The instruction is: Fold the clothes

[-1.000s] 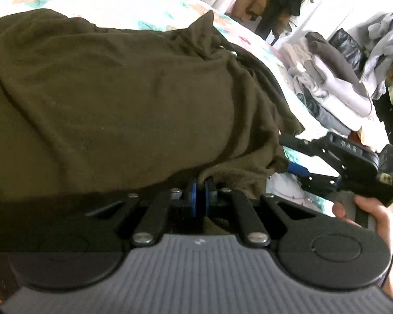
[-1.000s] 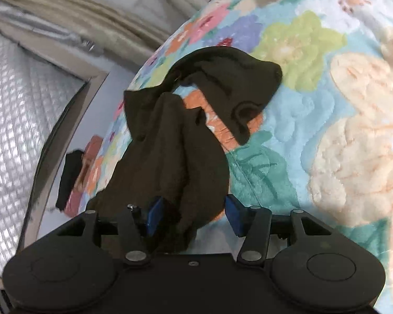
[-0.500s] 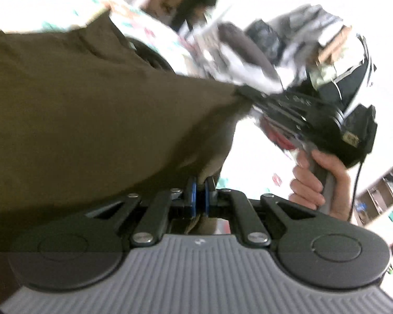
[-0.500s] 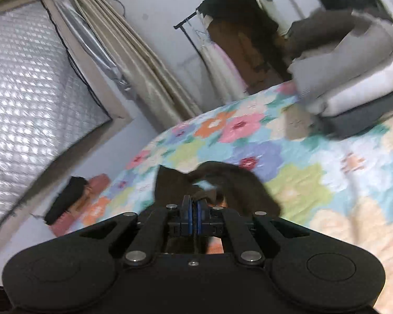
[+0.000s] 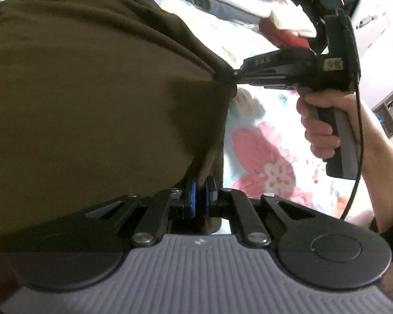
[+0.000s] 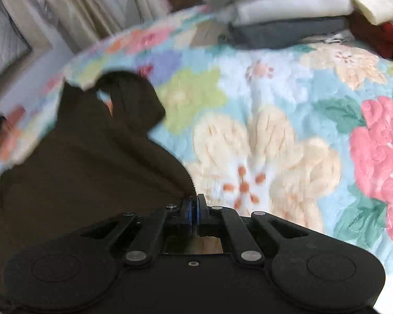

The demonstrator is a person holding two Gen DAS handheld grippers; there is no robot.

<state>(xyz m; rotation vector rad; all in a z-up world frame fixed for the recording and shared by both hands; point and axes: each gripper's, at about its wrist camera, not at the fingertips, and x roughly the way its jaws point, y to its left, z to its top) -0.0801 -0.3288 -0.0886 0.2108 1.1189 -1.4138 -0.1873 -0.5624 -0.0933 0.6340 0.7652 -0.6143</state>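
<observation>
We see the left claw [image 5: 199, 192] clamped on the dark olive garment [image 5: 91, 91]. The right claw [image 6: 194, 209] pinches the same garment's edge at 3 o'clock, stretching it above the floral bed [image 6: 275, 130].

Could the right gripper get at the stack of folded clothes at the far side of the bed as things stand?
Probably not right away. The right gripper is shut on the dark olive garment, so it is occupied. Otherwise the floral quilt between it and the folded stack looks bare, leaving the path free.
</observation>
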